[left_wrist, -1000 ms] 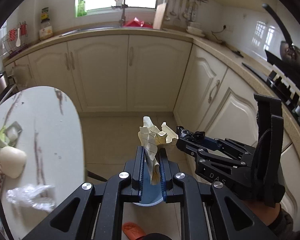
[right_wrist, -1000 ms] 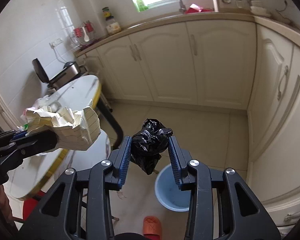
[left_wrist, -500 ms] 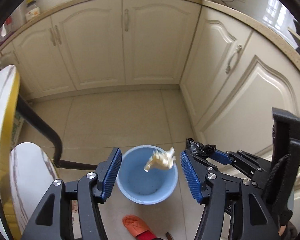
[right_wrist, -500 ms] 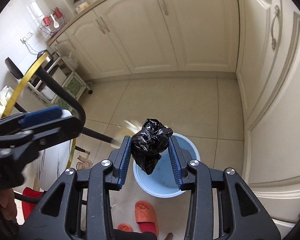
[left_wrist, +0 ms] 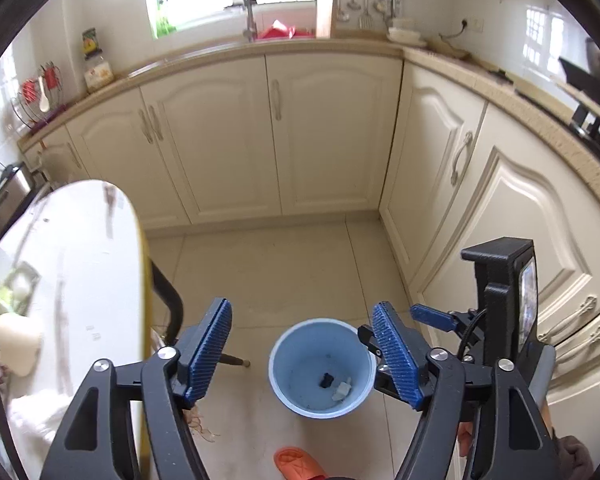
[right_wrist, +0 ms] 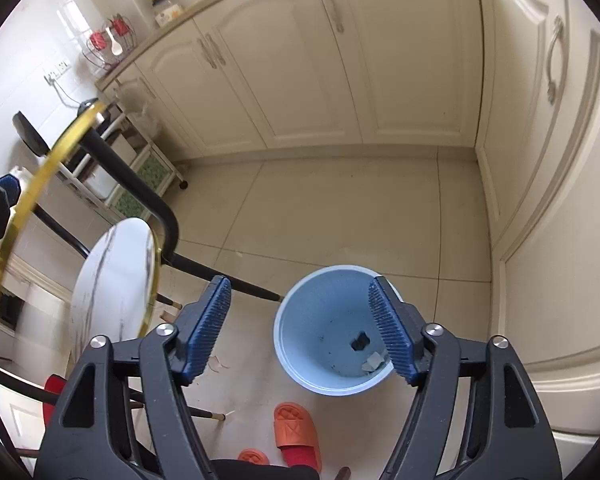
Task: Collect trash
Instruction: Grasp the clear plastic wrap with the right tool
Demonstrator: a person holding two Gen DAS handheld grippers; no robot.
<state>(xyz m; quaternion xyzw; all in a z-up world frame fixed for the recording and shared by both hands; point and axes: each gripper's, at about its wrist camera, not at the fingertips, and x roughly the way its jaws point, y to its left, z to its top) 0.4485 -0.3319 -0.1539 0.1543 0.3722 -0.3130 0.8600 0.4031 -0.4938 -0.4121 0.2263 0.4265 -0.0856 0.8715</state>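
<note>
Both claws, left claw (left_wrist: 302, 354) and right claw (right_wrist: 300, 330), are now spread wide and emptied above the blue bin (right_wrist: 300, 320), where the crumpled paper (right_wrist: 373, 361) and black bag (right_wrist: 359, 341) released moments ago are seen lying, so more trash on the table (left_wrist: 80, 264) can be fetched

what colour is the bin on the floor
Light blue bin, inside and out, seen best in the right wrist view.

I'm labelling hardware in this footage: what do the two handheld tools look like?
The left tool and right tool match: black angular plastic arms, silver screws, ribbed blue finger pads. A black cable and upright black block sit on the right tool's body.
</note>
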